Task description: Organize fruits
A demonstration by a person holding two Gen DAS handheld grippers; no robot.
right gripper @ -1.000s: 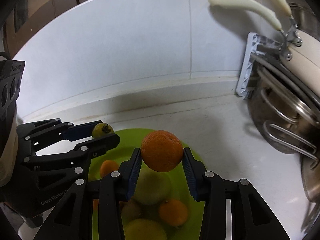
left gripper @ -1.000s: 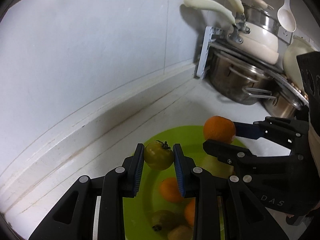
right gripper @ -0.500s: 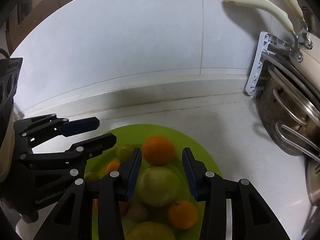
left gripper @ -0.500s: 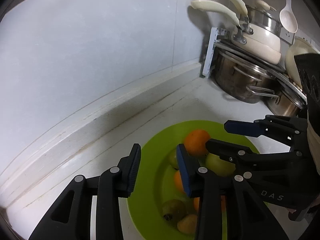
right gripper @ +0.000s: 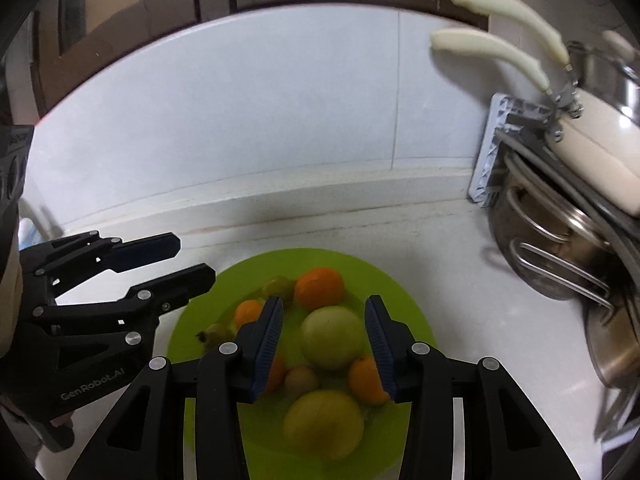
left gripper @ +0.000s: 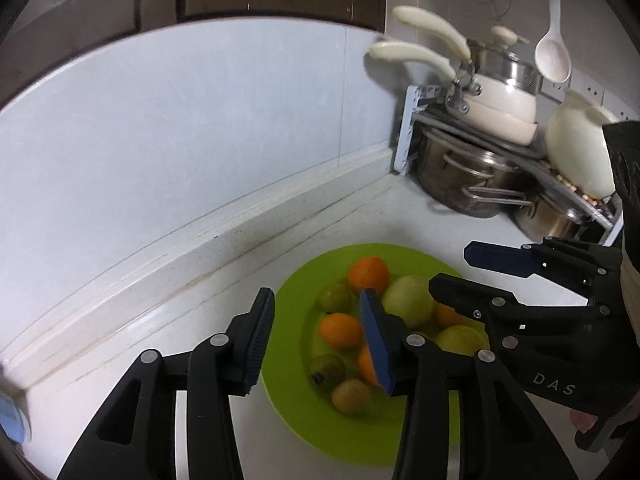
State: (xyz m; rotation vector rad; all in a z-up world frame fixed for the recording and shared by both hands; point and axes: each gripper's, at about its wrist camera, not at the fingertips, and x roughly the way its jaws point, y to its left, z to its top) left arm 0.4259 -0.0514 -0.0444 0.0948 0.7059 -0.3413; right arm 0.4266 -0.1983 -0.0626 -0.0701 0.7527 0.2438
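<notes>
A lime-green plate (left gripper: 292, 292) (right gripper: 384, 280) on the white counter holds several fruits. At its far side lie an orange (left gripper: 369, 274) (right gripper: 319, 287) and a small green tomato (left gripper: 335, 297) (right gripper: 277, 286). Larger green fruits (right gripper: 332, 342) and smaller oranges (left gripper: 340, 330) lie nearer. My left gripper (left gripper: 316, 338) is open and empty above the plate's left part; it shows at the left of the right wrist view (right gripper: 176, 264). My right gripper (right gripper: 324, 346) is open and empty above the plate's middle; it shows at the right of the left wrist view (left gripper: 464, 272).
A white rack (left gripper: 412, 128) (right gripper: 490, 160) at the back right holds steel pots (left gripper: 468, 180) (right gripper: 560, 248) and cream pans with long handles (left gripper: 416, 56) (right gripper: 492, 52). A white spoon (left gripper: 554, 60) hangs above. A raised ledge and tiled wall (left gripper: 180, 128) run behind the plate.
Both grippers opened: the left let go of the green tomato and the right let go of the orange. Both fruits now lie on the plate. The grippers have pulled up and back.
</notes>
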